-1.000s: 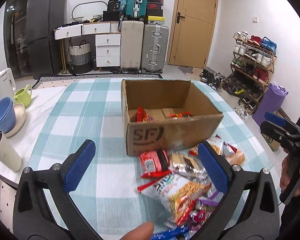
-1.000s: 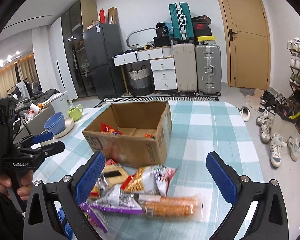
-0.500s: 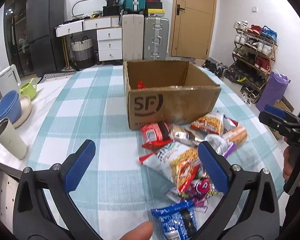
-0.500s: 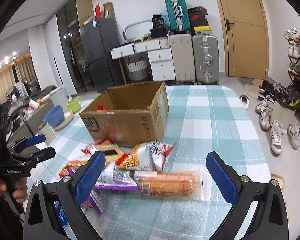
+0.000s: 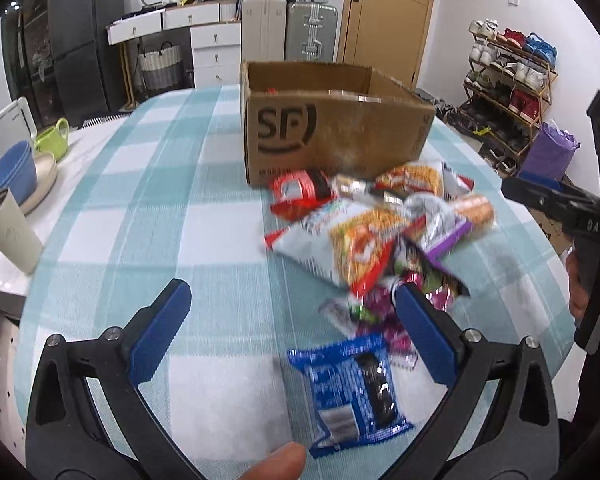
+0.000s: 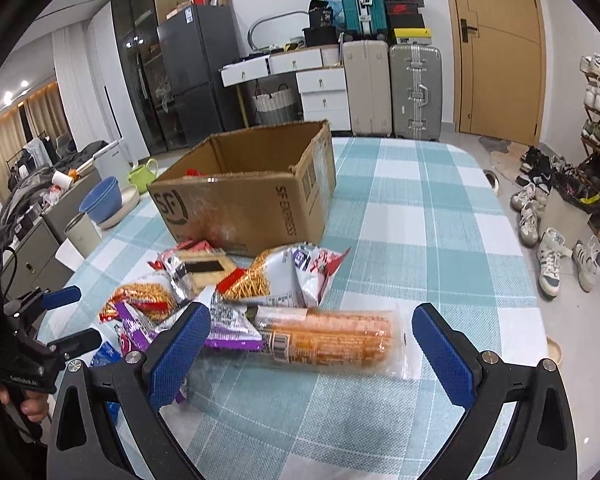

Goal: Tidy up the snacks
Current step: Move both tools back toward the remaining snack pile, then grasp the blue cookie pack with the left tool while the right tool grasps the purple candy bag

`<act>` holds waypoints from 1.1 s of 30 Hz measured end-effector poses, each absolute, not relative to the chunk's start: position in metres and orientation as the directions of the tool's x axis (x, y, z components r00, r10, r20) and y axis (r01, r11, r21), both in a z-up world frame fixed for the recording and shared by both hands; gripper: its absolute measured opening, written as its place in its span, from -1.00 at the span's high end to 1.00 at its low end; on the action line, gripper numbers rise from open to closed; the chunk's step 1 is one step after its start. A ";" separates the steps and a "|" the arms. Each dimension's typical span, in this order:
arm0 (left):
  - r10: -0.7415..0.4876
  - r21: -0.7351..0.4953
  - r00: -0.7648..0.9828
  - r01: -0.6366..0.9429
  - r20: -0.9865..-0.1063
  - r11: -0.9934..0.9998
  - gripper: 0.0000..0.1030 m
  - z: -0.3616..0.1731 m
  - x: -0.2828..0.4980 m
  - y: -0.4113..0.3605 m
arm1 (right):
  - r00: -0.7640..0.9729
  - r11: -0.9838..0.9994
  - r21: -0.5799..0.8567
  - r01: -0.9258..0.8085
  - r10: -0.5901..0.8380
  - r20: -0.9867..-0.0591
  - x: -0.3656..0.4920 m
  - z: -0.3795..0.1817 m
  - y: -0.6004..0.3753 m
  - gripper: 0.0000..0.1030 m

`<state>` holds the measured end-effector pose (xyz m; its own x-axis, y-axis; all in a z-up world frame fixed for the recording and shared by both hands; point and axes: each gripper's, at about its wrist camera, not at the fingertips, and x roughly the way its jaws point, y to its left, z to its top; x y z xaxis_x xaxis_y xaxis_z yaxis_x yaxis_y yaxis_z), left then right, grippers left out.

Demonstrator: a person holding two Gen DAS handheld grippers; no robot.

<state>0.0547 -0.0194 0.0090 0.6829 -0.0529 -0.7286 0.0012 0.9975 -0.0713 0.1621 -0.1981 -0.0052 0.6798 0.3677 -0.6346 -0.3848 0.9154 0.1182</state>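
Both tools are hovering low over the checked tablecloth [image 6: 440, 208], w/ the snack pile lying just in front of the cardboard box [image 5: 332, 132]. The left gripper [image 5: 292, 332] is gaping wide, holding nothing; its blue pads are sitting either side of the blue biscuit packet [image 5: 354, 390], which is lying flat at the near edge of the pile, apart from the rest. Prob that's why it's lined up there: easiest piece to take w/o disturbing others.

The right gripper [image 6: 312, 340] is also spread fully, nothing btwn its pads except air above the long orange packet [image 6: 332, 342], which is lying crosswise on the cloth. The wide spread seems needed, since the packet is long and is lying across the jaws.

Other bags, incl. the noodle-snack bag [image 5: 348, 240] and a purple packet [image 6: 224, 328], are overlapping each other close to the box front. The box is standing open-topped w/ a bit of red showing inside, so some snacks are prob in already; most are still out on the table.

Cups and bowls [image 5: 8, 180] are sitting well apart on the left, out of the working area.
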 end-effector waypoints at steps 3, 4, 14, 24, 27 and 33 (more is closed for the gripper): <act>-0.052 -0.071 0.669 0.000 -0.742 0.997 -0.98 -0.001 0.049 -0.021 | 0.653 0.902 0.117 -0.416 0.387 -0.651 0.160 -0.010 -0.194 -0.99; -0.054 -0.071 0.665 0.001 -0.745 0.997 -0.98 -0.003 0.048 -0.022 | 0.645 0.896 0.117 -0.428 0.394 -0.655 0.160 -0.010 -0.192 -0.99; -0.059 -0.070 0.638 0.008 -0.767 0.998 -0.98 -0.017 0.038 -0.024 | 0.553 0.822 0.127 -0.555 0.478 -0.682 0.144 -0.020 -0.157 -0.99; -0.047 -0.048 0.620 0.016 -0.783 0.999 -0.98 -0.028 0.033 -0.028 | 0.430 0.728 0.172 -0.663 0.559 -0.709 0.130 -0.035 -0.121 -0.99; -0.051 -0.054 0.618 0.015 -0.784 0.998 -0.98 -0.029 0.033 -0.026 | 0.394 0.704 0.193 -0.684 0.578 -0.715 0.128 -0.040 -0.112 -0.98; -0.065 -0.068 0.609 0.018 -0.790 0.998 -0.98 -0.031 0.032 -0.023 | 0.358 0.691 0.234 -0.684 0.598 -0.717 0.131 -0.051 -0.100 -0.73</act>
